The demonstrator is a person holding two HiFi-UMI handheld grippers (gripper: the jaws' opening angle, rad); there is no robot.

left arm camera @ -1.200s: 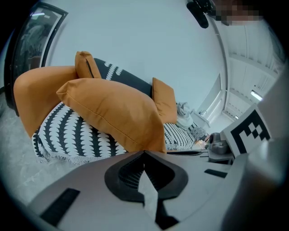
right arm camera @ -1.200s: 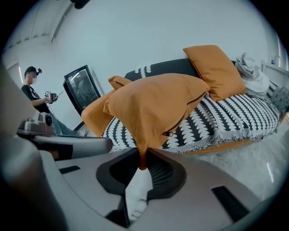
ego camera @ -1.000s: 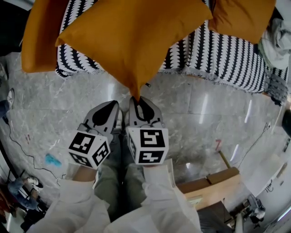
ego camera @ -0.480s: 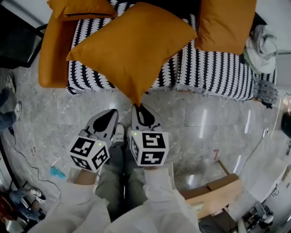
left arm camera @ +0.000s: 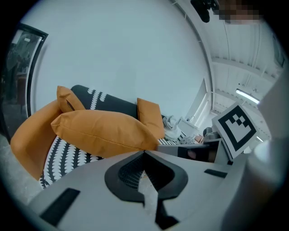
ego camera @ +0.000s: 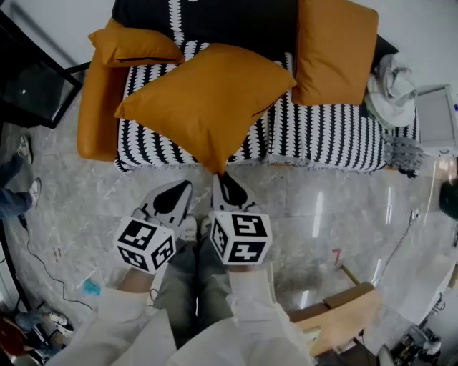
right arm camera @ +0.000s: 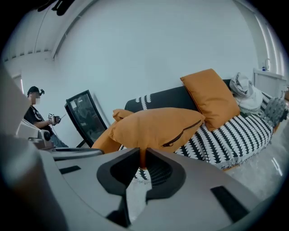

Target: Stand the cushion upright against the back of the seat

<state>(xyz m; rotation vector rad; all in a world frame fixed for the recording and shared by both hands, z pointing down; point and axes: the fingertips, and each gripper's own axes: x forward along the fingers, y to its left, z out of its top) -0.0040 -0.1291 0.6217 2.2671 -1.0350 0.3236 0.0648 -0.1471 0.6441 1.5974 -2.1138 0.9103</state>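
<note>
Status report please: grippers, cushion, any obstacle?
Right gripper shut on cushion corner; left gripper shut, empty. Cushion in air before sofa, not yet against backrest. Path looks clear.

The mustard-orange square cushion [ego camera: 207, 100] hangs tilted in the air over the front edge of the seat [ego camera: 329, 136], its lowest corner pinched in the right claw [ego camera: 218, 174]. A dark zip [right arm camera: 180, 131] runs along one edge. The seat wears a black-and-white patterned cover. Its dark back [ego camera: 215, 18] stands behind, apart from the cushion.
</note>
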